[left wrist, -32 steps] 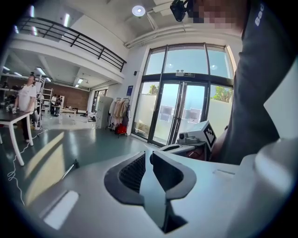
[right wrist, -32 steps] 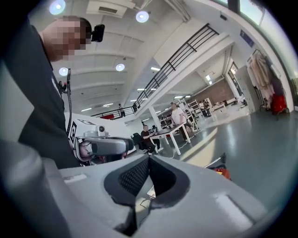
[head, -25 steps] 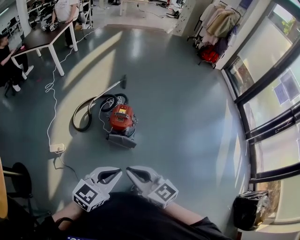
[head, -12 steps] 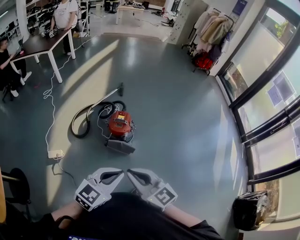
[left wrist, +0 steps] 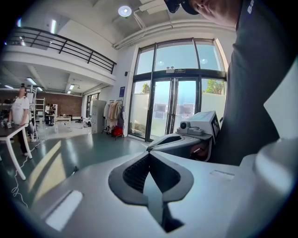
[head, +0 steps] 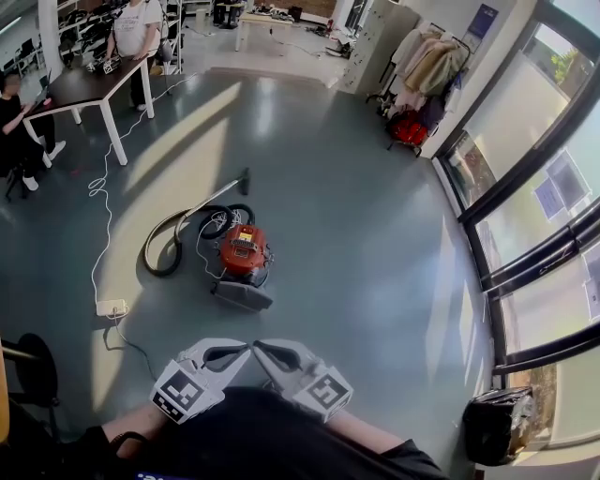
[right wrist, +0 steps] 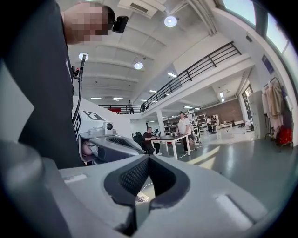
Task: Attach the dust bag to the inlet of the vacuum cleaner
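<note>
Both grippers are shut with nothing in them: the left gripper (head: 242,349) has its jaws pressed together, and so does the right gripper (head: 263,348). The person holds them close in front of the body, tips angled toward each other and nearly meeting, each about level. Ahead of them, well apart, the red vacuum (head: 244,251) sits out on the grey floor (head: 375,244), about midway between the left side and the windows (head: 534,187) along the right edge. A grey flap (head: 242,295) lies at its near end. Its hose (head: 161,242) loops out to the left, and the wand (head: 217,192) runs from it toward the far side. A white cord (head: 101,211) trails down the left side to a power strip (head: 112,307) near the vacuum. In the far left corner stands a table (head: 84,86) with one person seated (head: 14,117) and another standing (head: 136,28) beside it. Coats (head: 427,61) hang by the far right corner over a red bag (head: 410,131), and a black bin (head: 492,427) stands at the near right edge.
</note>
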`<control>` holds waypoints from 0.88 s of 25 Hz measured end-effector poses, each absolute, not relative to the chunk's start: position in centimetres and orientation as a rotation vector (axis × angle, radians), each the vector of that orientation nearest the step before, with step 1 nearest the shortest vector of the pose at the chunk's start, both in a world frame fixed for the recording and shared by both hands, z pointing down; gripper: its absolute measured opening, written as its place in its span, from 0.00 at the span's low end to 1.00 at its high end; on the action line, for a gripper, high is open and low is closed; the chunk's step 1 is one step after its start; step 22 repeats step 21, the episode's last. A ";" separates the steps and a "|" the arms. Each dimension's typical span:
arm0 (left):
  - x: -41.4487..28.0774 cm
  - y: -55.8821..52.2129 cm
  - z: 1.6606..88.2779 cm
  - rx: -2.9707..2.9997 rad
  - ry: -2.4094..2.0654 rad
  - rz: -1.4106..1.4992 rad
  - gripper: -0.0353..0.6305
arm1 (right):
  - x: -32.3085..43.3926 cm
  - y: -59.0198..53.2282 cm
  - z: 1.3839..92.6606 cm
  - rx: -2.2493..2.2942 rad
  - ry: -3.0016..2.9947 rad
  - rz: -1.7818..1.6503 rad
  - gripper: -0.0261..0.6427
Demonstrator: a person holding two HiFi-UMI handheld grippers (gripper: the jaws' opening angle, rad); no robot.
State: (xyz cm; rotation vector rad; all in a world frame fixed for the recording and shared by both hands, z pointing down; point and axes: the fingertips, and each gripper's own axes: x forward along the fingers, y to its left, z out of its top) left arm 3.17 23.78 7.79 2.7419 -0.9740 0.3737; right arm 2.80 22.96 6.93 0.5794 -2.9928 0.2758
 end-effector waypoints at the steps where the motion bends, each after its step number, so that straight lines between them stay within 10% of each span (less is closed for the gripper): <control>1: 3.1 23.7 7.8 2.741 -0.977 0.374 0.08 | 2.7 22.9 7.0 0.575 -2.994 0.277 0.03; 22: 2.0 23.7 8.0 2.733 -1.022 0.392 0.08 | 2.2 23.1 7.5 0.571 -2.994 0.270 0.03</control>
